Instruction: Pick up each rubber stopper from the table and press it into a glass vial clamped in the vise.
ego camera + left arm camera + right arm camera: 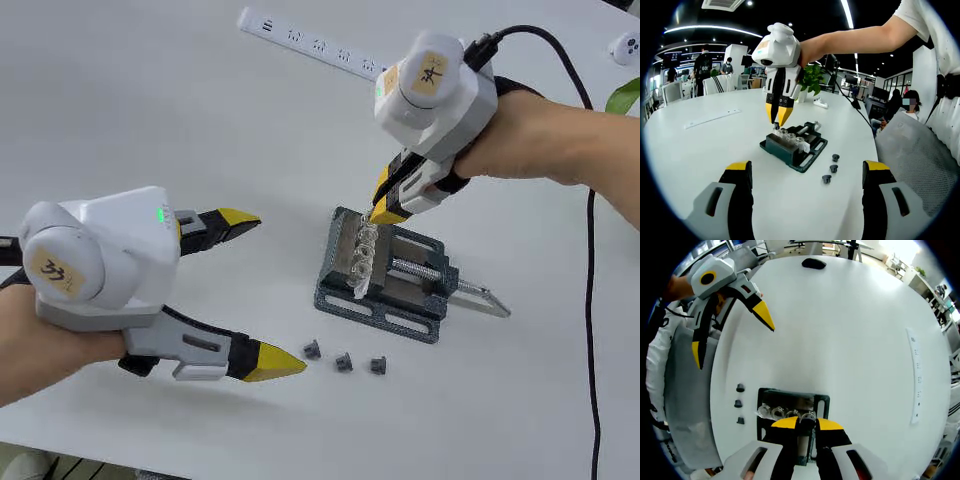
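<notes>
"The right gripper [378, 212] is over the glass vials [362, 258] in the vise [400, 310], jaws pinched on what looks like a rubber stopper [806, 422]."

"And the left gripper [278, 290]?"

"Jaws spread wide, holding nothing, near three stoppers [344, 361] on the table [150, 110]. They look light and squashy, so I'd grip them by the sides. The glass is brittle, so press straight down."

A wide white table [685, 150] spreads beneath and beyond the jaws. In the left gripper view, ceiling light strips [710, 28] glow far ahead in a dark open office, with white chairs [671, 92] off to the jaws' left and a leafy plant [815, 82] straight ahead.
</notes>
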The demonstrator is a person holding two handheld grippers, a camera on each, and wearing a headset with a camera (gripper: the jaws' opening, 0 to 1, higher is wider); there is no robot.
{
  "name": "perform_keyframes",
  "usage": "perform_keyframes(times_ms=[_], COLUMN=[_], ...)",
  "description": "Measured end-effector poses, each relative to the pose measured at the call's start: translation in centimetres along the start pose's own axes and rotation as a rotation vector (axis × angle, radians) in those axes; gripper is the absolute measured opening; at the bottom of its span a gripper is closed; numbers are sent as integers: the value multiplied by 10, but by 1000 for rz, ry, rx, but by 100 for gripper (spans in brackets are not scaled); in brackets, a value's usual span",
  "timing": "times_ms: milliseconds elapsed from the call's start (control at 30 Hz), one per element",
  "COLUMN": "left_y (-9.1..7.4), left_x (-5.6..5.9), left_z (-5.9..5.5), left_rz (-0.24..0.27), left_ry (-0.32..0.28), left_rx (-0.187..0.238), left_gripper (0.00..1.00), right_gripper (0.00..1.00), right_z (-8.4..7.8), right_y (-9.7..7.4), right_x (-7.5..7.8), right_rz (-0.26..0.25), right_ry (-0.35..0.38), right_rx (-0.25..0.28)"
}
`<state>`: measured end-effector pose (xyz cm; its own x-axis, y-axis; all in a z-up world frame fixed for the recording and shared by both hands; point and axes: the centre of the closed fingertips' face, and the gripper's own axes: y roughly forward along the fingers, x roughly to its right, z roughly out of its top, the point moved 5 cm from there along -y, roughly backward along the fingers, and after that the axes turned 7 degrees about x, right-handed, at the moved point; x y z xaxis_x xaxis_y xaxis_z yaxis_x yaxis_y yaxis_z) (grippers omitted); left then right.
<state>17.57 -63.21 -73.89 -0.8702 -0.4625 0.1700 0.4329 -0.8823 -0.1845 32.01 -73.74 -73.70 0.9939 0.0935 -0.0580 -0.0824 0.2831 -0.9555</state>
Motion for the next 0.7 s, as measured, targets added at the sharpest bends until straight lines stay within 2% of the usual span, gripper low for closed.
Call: perform_keyframes(times_ms=[233,367,700], left_y=[0,0,2], left_x=[0,1,1], left_z=[1,1,2], left_rz=[1,-3,-11], left_ry=[1,3,5], left_rx=[0,1,-4], left_gripper=[90,90,91], right_gripper=[4,0,0], right_z=[-4,-8,-6], right_y=[-16,-20,-14], right_x=[4,3,-1], right_rz=[-31,-43,-25], right_ry=[14,12,-11], right_rx=[44,51,62])
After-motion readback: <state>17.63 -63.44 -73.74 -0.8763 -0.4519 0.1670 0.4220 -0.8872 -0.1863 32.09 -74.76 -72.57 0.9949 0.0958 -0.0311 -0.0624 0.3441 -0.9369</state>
